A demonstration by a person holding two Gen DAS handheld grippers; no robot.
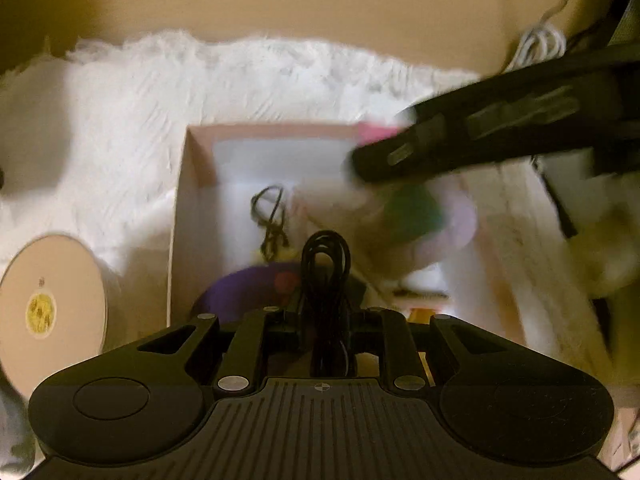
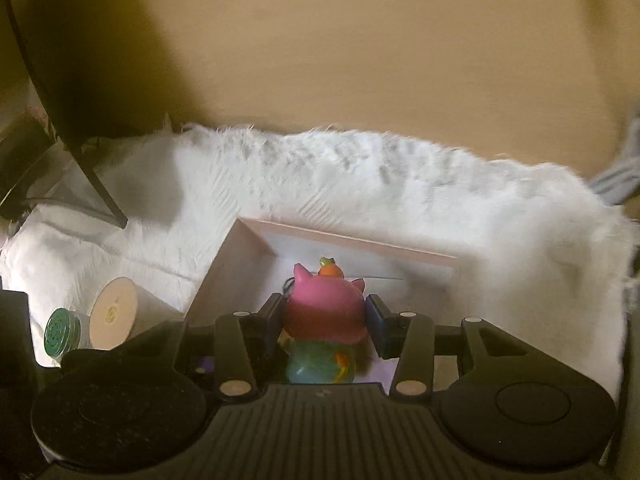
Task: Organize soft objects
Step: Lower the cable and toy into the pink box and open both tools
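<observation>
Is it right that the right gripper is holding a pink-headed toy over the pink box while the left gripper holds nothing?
Not quite. In the left wrist view the left gripper is shut on a looped black cord. The right gripper does hold the pink-headed toy over the pink box.

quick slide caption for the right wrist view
Right gripper clamps a pink-headed squishy toy over the open pink box on a white fluffy rug.

- Tabletop (image 2: 360,60): tan wood-grain surface, bare across the far side.
- White shaggy rug (image 2: 400,184) lies on it, its far edge ragged.
- Coiled white cable (image 1: 538,44) rests beyond the rug.
- Lighting: warm, dim; dark shadow at far left.
</observation>
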